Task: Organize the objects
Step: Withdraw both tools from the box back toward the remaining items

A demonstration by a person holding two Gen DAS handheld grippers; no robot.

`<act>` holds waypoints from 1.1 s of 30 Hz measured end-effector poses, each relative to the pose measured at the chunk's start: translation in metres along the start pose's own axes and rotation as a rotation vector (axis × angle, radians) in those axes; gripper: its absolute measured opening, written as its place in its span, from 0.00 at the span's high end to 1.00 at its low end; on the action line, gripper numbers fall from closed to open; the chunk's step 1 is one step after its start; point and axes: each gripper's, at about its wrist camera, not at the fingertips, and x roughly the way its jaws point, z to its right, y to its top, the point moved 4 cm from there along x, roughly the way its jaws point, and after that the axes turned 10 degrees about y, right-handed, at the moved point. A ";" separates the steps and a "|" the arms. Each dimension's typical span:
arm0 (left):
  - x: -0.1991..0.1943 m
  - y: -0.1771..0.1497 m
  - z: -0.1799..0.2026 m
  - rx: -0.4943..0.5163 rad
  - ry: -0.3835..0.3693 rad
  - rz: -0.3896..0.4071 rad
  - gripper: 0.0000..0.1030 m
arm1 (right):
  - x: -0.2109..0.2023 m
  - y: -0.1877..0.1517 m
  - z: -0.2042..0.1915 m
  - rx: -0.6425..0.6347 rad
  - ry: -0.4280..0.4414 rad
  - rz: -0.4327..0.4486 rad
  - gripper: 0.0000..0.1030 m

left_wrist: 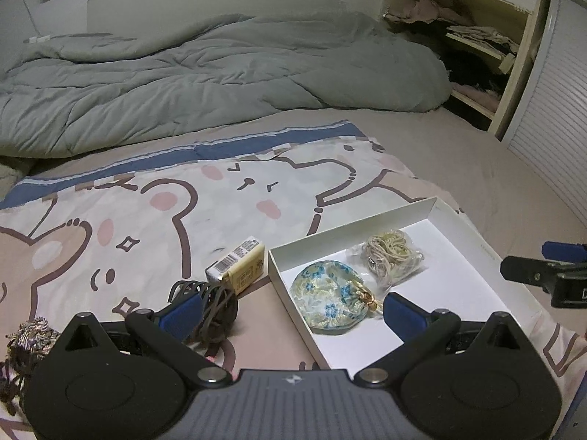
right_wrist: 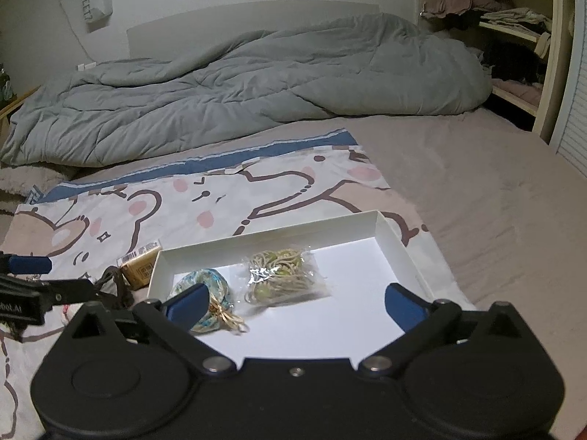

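Two things lie in the shallow white cardboard box: a floral blue-green fabric pouch at 9 o'clock, a clear bag of beige cord at 12. Left gripper and right gripper gape, holding nothing.

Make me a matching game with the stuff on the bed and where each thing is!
Things:
1. flowery pouch
2. yellow box
3. dark cord bundle
4. bagged string

Places:
A. on the bedsheet, touching the left gripper finger
B. in the white box, far side
C. in the white box, near-left
D. on the bedsheet, just outside the white box

Pairs: 1-C, 2-D, 3-A, 4-B
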 end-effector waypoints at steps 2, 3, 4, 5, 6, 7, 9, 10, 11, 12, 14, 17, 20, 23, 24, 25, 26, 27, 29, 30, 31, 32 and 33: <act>-0.002 -0.001 0.000 -0.002 0.001 0.007 0.00 | -0.002 -0.002 0.001 -0.007 -0.004 0.002 0.00; -0.003 -0.002 0.000 -0.004 0.005 0.015 0.00 | -0.003 -0.002 0.001 -0.010 -0.004 0.005 0.00; -0.005 -0.003 -0.001 -0.004 0.012 0.028 0.00 | -0.004 -0.003 0.002 -0.012 -0.006 0.008 0.00; -0.006 -0.003 0.000 -0.004 0.023 0.041 0.00 | -0.005 -0.004 0.002 -0.012 -0.005 0.011 0.00; -0.007 -0.004 0.000 -0.002 0.037 0.052 0.00 | -0.006 -0.004 0.003 -0.009 -0.003 0.013 0.00; -0.008 -0.004 0.000 0.000 0.045 0.056 0.00 | -0.006 -0.004 0.004 -0.006 -0.003 0.014 0.00; -0.008 -0.005 -0.001 -0.001 0.040 0.048 0.00 | -0.007 -0.004 0.005 -0.006 -0.006 0.018 0.00; -0.008 -0.005 -0.001 -0.006 0.038 0.041 0.00 | -0.007 -0.004 0.005 -0.006 -0.006 0.019 0.00; -0.008 -0.005 -0.003 -0.010 0.040 0.035 0.00 | -0.007 -0.004 0.005 -0.004 -0.004 0.020 0.00; -0.008 -0.005 -0.004 -0.015 0.043 0.032 0.00 | -0.008 -0.004 0.005 -0.002 -0.003 0.020 0.00; -0.008 -0.005 -0.007 -0.024 0.053 0.030 0.00 | -0.008 -0.004 0.006 0.002 -0.006 0.020 0.00; -0.011 -0.005 -0.013 -0.041 0.056 0.033 0.00 | -0.007 -0.004 0.004 0.003 -0.008 0.019 0.00; -0.015 -0.004 -0.022 -0.048 0.062 0.040 0.00 | -0.006 -0.003 0.000 0.006 0.003 0.024 0.00; -0.019 -0.004 -0.034 -0.052 0.071 0.048 0.00 | -0.004 -0.002 -0.005 0.010 0.013 0.031 0.00; -0.020 -0.005 -0.040 -0.057 0.078 0.049 0.00 | -0.003 -0.002 -0.007 0.010 0.017 0.032 0.00; -0.021 -0.005 -0.044 -0.060 0.081 0.050 0.00 | -0.001 -0.001 -0.010 0.009 0.019 0.032 0.00; -0.021 -0.005 -0.049 -0.063 0.085 0.051 0.00 | 0.000 -0.001 -0.013 0.007 0.023 0.031 0.00; -0.022 -0.005 -0.054 -0.063 0.089 0.053 0.00 | 0.002 0.000 -0.017 0.003 0.027 0.029 0.00; -0.024 -0.006 -0.066 -0.061 0.105 0.058 0.00 | 0.006 0.001 -0.024 -0.010 0.035 0.024 0.00; -0.025 -0.007 -0.071 -0.061 0.114 0.060 0.00 | 0.008 0.001 -0.028 -0.015 0.039 0.022 0.00; -0.026 -0.007 -0.077 -0.062 0.123 0.060 0.00 | 0.010 0.001 -0.032 -0.019 0.046 0.020 0.00; -0.027 -0.008 -0.083 -0.063 0.130 0.061 0.00 | 0.012 0.001 -0.036 -0.023 0.053 0.018 0.00; -0.028 -0.009 -0.089 -0.064 0.136 0.062 0.00 | 0.014 0.002 -0.041 -0.024 0.060 0.016 0.00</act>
